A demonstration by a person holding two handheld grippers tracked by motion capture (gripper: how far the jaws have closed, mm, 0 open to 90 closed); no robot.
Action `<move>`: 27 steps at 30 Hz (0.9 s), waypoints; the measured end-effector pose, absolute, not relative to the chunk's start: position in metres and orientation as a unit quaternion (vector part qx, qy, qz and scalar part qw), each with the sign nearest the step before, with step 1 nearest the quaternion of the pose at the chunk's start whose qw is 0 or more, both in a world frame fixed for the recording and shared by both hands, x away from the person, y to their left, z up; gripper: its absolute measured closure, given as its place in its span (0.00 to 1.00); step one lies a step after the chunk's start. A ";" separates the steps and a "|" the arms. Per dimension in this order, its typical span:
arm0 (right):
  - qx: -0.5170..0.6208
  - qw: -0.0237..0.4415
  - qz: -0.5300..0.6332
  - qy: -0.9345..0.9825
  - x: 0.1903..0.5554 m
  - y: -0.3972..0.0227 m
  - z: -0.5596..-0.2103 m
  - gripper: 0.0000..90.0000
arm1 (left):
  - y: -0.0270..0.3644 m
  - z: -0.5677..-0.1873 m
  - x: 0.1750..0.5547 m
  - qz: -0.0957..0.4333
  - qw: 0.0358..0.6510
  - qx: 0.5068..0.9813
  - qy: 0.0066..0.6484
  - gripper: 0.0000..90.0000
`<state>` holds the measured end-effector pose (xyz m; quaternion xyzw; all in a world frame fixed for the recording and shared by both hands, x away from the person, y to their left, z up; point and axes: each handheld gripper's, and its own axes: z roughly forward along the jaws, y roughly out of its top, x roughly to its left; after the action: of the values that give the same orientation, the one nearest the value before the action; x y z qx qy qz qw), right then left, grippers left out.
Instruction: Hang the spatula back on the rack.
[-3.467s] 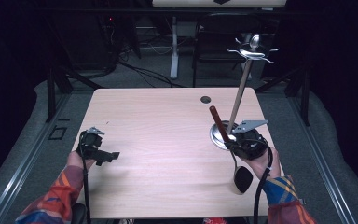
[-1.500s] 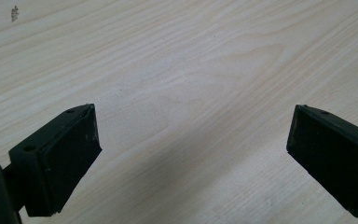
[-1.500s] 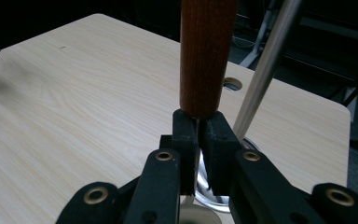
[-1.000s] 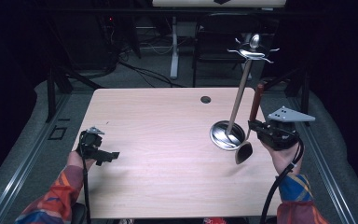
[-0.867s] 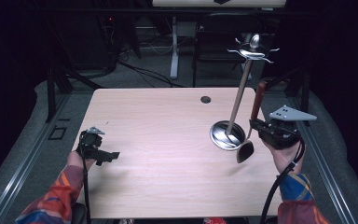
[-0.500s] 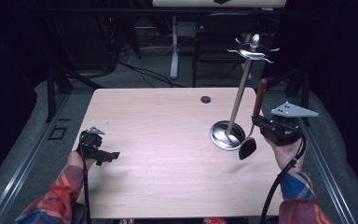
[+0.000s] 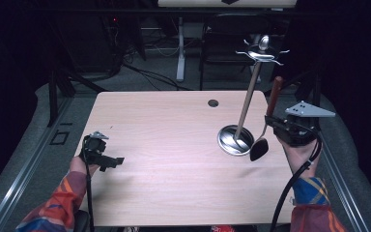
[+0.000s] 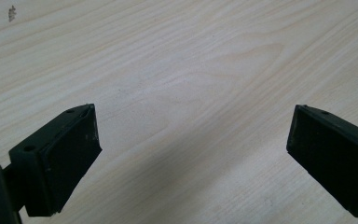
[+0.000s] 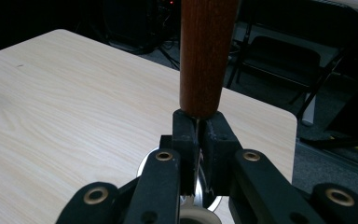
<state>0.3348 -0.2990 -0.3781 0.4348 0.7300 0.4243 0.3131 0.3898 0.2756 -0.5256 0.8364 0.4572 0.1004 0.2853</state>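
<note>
A metal utensil stand rises from a round base [image 7: 234,140] at the table's right; its slanted pole [image 7: 247,104] ends in a ring of hooks [image 7: 262,52]. My right gripper [image 7: 276,126] is beside the stand's right, shut on the thin metal neck of a spatula. Its dark wooden handle [image 7: 274,94] points up and its black head [image 7: 259,149] hangs beside the base rim. In the right gripper view the handle [image 9: 205,51] stands just above the closed right gripper [image 9: 199,128]. My left gripper [image 7: 113,162] rests at the table's left, and the left gripper [image 8: 191,140] is open over bare wood.
The pale wooden table [image 7: 174,193] has a small black grommet hole [image 7: 213,103] near its far edge. Beyond the far edge are dark chairs and a white desk leg [image 7: 180,48]. The right gripper's cable [image 7: 290,188] hangs by the forearm.
The right gripper has lifted the spatula from the table in front of the base and carried it to the stand's right; its handle now stands more upright. The left gripper has kept still.
</note>
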 end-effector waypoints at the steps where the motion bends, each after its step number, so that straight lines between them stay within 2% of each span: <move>1: 0.436 0.314 0.426 0.728 0.335 -0.300 -0.378 0.94 | 0.276 -0.526 0.390 0.101 0.285 0.837 0.457 0.02; 27: 0.446 0.318 0.441 0.711 0.353 -0.313 -0.364 0.94 | 0.275 -0.526 0.390 0.101 0.283 0.837 0.457 0.03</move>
<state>0.3528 -0.3132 -0.3639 0.4461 0.7108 0.4410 0.3183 0.3901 0.2754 -0.5258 0.8371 0.4569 0.1011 0.2834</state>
